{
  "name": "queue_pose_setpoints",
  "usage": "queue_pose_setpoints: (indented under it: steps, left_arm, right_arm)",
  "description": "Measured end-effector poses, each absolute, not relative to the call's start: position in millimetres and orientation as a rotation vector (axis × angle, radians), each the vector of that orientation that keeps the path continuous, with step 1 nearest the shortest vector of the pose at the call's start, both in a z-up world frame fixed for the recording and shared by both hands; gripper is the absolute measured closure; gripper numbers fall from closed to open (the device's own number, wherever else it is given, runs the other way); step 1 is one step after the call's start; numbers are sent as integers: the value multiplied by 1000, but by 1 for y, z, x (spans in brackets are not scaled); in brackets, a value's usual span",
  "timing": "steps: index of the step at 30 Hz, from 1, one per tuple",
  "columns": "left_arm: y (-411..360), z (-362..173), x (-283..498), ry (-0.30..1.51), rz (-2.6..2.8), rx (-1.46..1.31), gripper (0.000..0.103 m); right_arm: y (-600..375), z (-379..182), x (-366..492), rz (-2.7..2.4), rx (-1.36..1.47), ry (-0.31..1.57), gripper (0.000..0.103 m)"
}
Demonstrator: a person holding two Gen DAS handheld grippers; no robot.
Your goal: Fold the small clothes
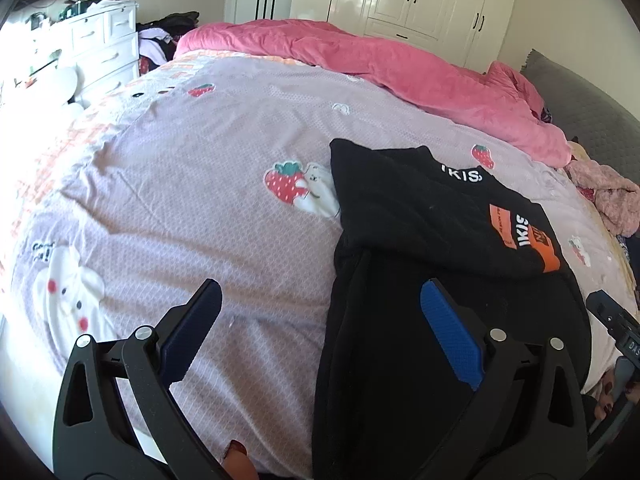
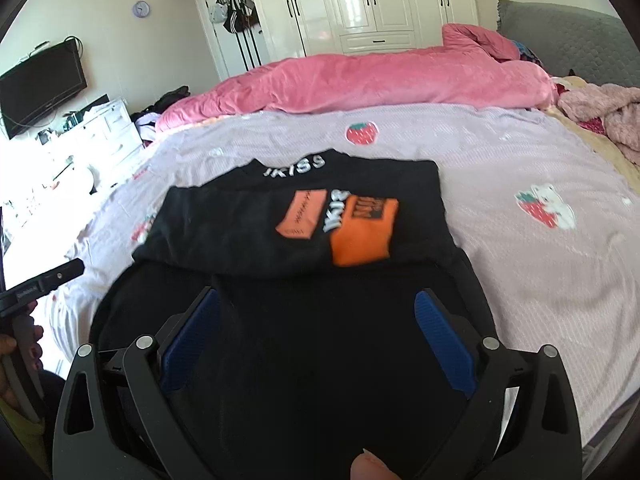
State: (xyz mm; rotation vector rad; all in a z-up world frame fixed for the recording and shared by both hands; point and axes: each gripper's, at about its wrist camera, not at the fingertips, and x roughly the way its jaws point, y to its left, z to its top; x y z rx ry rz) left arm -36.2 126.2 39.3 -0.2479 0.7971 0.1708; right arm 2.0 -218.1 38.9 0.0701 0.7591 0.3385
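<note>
A small black garment (image 1: pixel 420 232) with orange and white print lies partly folded on the lilac bedspread (image 1: pixel 200 200). Its upper part is folded down over the lower part. My left gripper (image 1: pixel 320 292) is open and empty, its right finger over the garment's left edge and its left finger over bare bedspread. My right gripper (image 2: pixel 316 296) is open and empty above the garment's lower part (image 2: pixel 312 340), with the printed fold (image 2: pixel 320 216) just beyond. The right gripper's body shows at the right edge of the left wrist view (image 1: pixel 616 324).
A rolled pink quilt (image 1: pixel 380 64) lies along the far side of the bed. A pink fluffy garment (image 2: pixel 608 116) sits at the right near the grey headboard (image 2: pixel 568 36). White drawers (image 1: pixel 100 48) stand at the left, wardrobes (image 2: pixel 360 0) behind.
</note>
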Motion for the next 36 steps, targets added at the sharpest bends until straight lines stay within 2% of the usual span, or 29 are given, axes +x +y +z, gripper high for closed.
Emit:
queue_pose_setpoints:
  steps: [14,17,20,30,35,36]
  left_arm:
    - [114,25,-69,845,135,-223,10]
    - [113,21,-77,861,120,-225,14]
    - [111,16,-86,881,100,-230,21]
    - [94,1,-106,925,49,-185,67]
    - [93,-23,-109,978,43,-215,71]
    - [94,-27,-109,985,39,-227,77]
  right_arm:
    - [-237,32,-28,317,31,790,6]
    - [-243,29,-34,305,23,800,6]
    - [-249,25,-40,297,27,811,6]
    - [-268,17,-57,259,31,832,6]
    - [-277,13,-63,244,36,842,6]
    - [-278,12,-64,241,36,845,6]
